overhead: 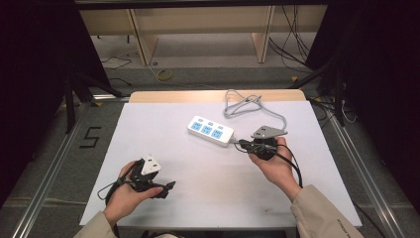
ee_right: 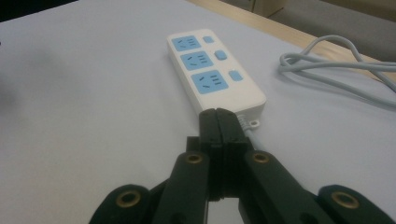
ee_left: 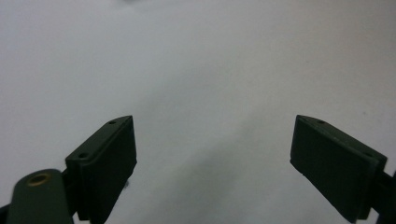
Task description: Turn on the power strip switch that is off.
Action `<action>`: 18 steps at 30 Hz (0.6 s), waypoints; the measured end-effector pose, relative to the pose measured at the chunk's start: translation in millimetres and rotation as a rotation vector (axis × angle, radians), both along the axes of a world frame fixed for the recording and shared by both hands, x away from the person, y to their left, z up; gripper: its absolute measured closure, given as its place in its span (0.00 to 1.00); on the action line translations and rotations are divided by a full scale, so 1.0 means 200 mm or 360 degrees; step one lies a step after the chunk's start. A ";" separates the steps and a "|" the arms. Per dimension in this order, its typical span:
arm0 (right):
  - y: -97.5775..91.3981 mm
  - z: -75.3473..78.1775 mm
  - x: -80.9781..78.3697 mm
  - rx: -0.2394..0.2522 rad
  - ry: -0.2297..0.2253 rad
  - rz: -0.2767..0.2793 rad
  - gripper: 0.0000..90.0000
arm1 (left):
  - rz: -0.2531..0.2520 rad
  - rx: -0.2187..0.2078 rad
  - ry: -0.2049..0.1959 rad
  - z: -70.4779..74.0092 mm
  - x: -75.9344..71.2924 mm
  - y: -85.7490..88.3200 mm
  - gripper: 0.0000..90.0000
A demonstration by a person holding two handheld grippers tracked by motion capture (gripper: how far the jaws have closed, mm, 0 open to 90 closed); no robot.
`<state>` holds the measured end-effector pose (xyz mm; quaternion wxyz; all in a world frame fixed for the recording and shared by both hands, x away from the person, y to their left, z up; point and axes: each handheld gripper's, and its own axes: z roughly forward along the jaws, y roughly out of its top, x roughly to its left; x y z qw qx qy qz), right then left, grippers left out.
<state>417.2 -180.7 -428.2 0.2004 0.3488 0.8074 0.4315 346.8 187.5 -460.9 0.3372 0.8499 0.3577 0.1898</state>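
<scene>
In the high view, a power strip (overhead: 211, 130) is seen mid-table (overhead: 198, 198), its cord (overhead: 245, 105) coiled behind. In the left gripper (ee_left: 212, 154) view, jaws are held wide apart, empty. In the right gripper (ee_right: 223, 126) view, jaws are pressed together at the strip's end, beside the cord.

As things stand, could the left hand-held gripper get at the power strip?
Probably yes. The left hand-held gripper is open, with bare white table between it and the power strip. The right hand-held gripper sits at the strip's cable end.

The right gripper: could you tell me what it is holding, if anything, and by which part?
The right gripper is shut at the power strip's cord end; whether it pinches the cord cannot be told.
</scene>
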 end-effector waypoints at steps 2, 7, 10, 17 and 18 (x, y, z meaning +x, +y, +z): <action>0.01 0.00 0.01 0.0004 0.0004 -0.0003 1.00 | 0.0001 -0.0001 -0.0003 0.00 0.00 0.00 0.16; 0.03 -0.01 0.03 0.0004 0.0007 0.0000 1.00 | 0.0002 0.0000 -0.0006 0.00 0.00 0.00 0.16; 0.04 -0.02 0.05 0.0001 0.0019 -0.0001 1.00 | 0.0002 -0.0001 -0.0007 0.00 0.00 0.00 0.16; 0.07 -0.01 0.08 -0.0009 0.0009 0.0001 1.00 | -0.0003 0.0004 -0.0006 0.00 0.00 0.00 0.16; 0.07 -0.01 0.08 -0.0010 0.0008 0.0002 1.00 | 0.0000 -0.0003 -0.0008 0.00 0.00 0.00 0.16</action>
